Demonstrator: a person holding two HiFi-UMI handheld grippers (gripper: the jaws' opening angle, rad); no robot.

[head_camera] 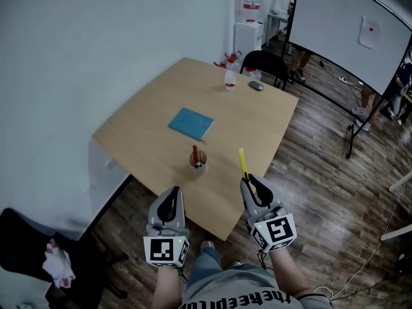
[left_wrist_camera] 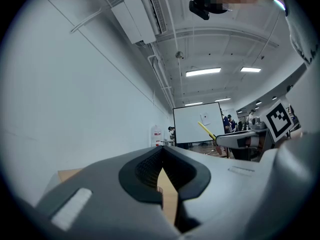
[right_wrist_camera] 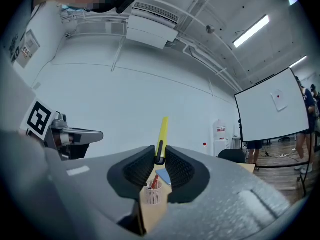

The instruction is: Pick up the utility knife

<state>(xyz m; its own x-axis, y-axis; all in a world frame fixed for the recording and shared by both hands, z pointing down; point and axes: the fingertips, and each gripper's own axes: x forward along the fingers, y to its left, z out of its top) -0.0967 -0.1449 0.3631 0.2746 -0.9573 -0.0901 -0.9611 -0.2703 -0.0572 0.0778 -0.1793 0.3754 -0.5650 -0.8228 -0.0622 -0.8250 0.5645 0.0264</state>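
A slim yellow utility knife (head_camera: 243, 163) sticks out forward from my right gripper (head_camera: 248, 183), which is shut on its black lower end; in the right gripper view the utility knife (right_wrist_camera: 162, 134) stands up between the ribbed pads (right_wrist_camera: 178, 170). It hangs above the near right part of the wooden table (head_camera: 154, 114). My left gripper (head_camera: 171, 202) hovers at the table's near edge, jaws closed together with nothing between them. From the left gripper view, its pads (left_wrist_camera: 150, 166) meet at the tip and the knife (left_wrist_camera: 206, 130) shows far right.
A pale mesh pen cup (head_camera: 198, 162) with red pens stands near the table's front, left of the knife. A blue notebook (head_camera: 191, 123) lies mid-table. A bottle (head_camera: 230, 77) and a dark mouse (head_camera: 256, 85) sit at the far corner by a black chair (head_camera: 269, 64). A whiteboard (head_camera: 347, 28) stands right.
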